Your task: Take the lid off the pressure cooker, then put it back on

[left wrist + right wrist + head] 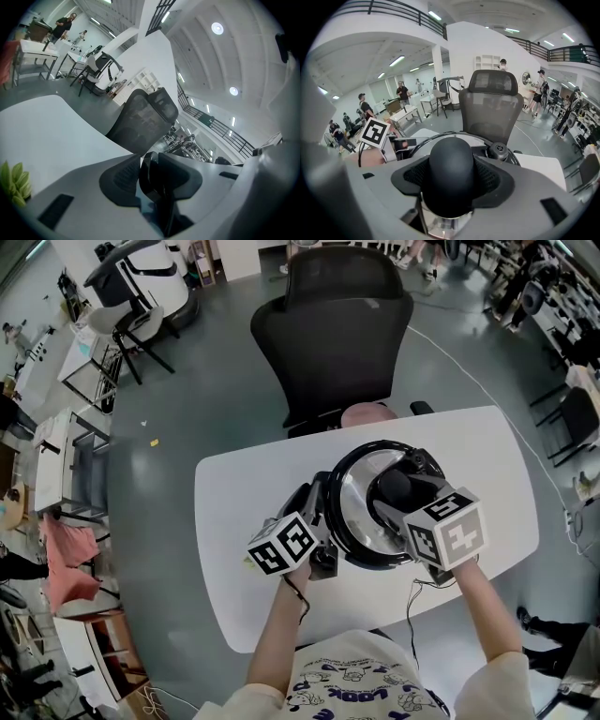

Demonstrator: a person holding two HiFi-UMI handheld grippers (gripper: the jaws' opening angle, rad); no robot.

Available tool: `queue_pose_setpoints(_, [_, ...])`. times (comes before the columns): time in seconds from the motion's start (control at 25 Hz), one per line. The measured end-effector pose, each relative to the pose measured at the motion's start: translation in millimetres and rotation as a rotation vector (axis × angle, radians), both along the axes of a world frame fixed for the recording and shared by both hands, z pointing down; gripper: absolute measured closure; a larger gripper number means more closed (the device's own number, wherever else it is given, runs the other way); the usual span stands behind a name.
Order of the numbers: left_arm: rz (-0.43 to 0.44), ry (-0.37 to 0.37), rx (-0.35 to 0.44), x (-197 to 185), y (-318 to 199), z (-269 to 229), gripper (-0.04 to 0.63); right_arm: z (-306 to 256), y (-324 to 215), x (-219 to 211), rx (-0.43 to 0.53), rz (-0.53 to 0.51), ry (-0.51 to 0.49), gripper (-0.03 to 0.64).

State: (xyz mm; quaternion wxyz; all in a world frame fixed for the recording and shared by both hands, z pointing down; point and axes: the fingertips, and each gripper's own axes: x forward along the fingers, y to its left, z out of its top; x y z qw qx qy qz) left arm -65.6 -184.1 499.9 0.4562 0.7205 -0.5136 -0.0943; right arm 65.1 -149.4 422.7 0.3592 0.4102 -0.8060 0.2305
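Cooker (373,559) sits mid-table, both grippers on it.

Left gripper (317,521), at the cooker's left flank: grey moulded jaws with ribbed black pads, clamped on the cooker's side handle (157,180). The handle is glossy black plastic with a rounded edge.

Right gripper (405,498) comes in from the cooker's near right, angled down. Its jaws stand wide but are closed on the knob (451,173), a smooth matte black dome. Mesh-textured pads hug it on both sides.

The knob sits at the middle of the lid (354,502), a polished steel disc with a mirror finish and a black ring round the edge. The lid is seated on the cooker, not lifted.

A small round black valve (498,150) sits on the lid just beyond the knob, to its right.

Under the cooker is a white table (234,493) with a matte top and rounded corners.

Past the cooker, across the table, is a black office chair (342,324) with a mesh back and a curved headrest. Around it is glossy grey floor (216,390).
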Motion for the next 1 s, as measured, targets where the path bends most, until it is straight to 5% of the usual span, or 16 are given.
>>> queue_pose_setpoints(1.0, [-0.004,0.065,0.003,1.8,-6.9,-3.1,0.465,0.4,-0.7,-2.2,0.009,-0.039,0.015,0.324])
